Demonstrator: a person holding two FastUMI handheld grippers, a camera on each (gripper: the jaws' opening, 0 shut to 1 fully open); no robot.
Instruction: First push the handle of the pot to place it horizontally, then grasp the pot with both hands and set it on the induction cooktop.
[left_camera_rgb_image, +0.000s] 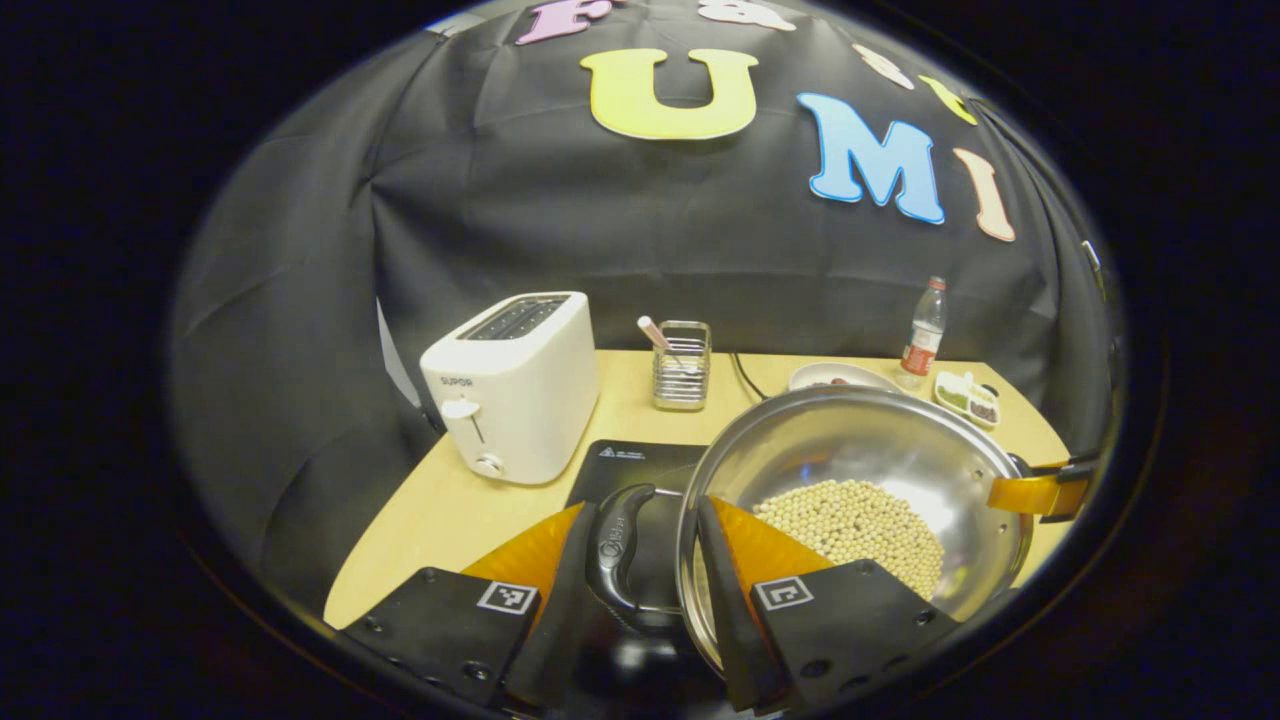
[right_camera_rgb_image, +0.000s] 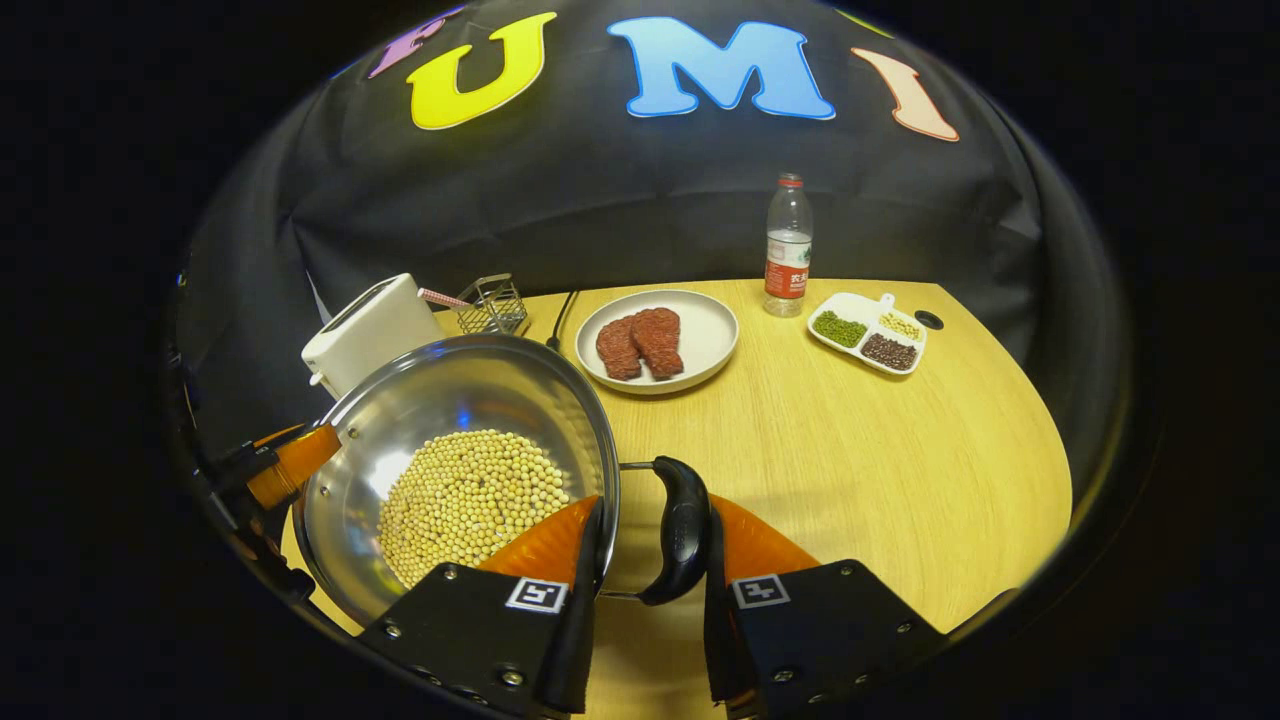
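Both grippers closed on the pot's (left_camera_rgb_image: 860, 480) side handles: the left gripper (left_camera_rgb_image: 640, 560) clamps the near handle (left_camera_rgb_image: 618, 545) at lower centre of the left gripper view, the right gripper (right_camera_rgb_image: 655, 545) the opposite handle (right_camera_rgb_image: 683, 528) at lower centre of the right gripper view. The pot, holding soybeans (right_camera_rgb_image: 465, 495), appears lifted and tilted, with the induction cooktop (left_camera_rgb_image: 635, 465) just beneath its left edge. Uneven lowering by either gripper could likely tip the pot further and spill beans onto the worktop (right_camera_rgb_image: 860, 450).
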